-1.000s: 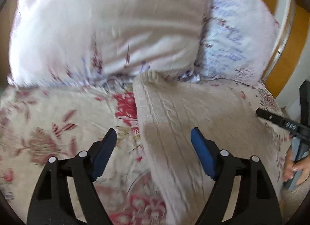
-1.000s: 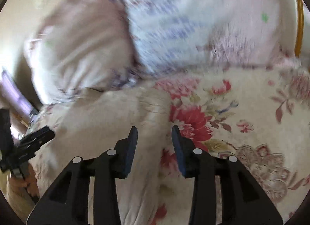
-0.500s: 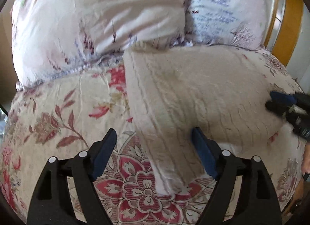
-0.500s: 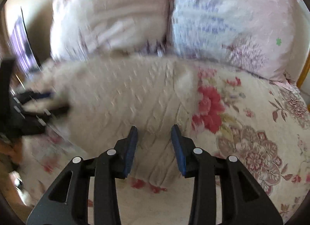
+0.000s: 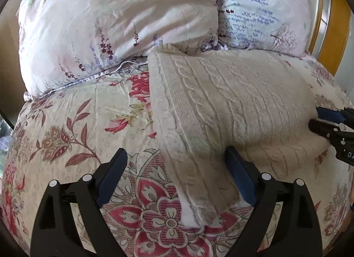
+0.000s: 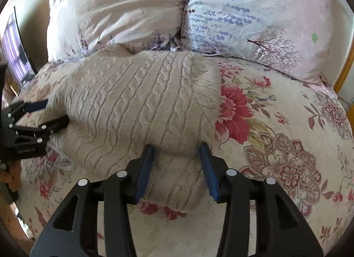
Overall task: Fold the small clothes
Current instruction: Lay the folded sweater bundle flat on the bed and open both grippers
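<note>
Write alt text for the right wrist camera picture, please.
A folded cream cable-knit sweater lies on a floral bedspread, its near edge between the open right gripper. The left gripper is at its left edge; two pillows sit behind.

Soft daylight fills both views, bright and even, with no hard glare. The pillows [image 5: 119, 25] catch the most light and look slightly washed out on their upper folds; faint streaks of shadow cross the left one. The sweater [image 5: 232, 106] throws a thin, soft shadow onto the bed cover [image 5: 66, 137] along its near edge, and its cable ribs stand out crisply. Both pictures are sharp in the middle. The fisheye lens bows straight lines strongly toward the rims, and the corners fall off to black. In the right wrist view the left tool [image 6: 53, 113] at the frame edge is a little smeared.
</note>
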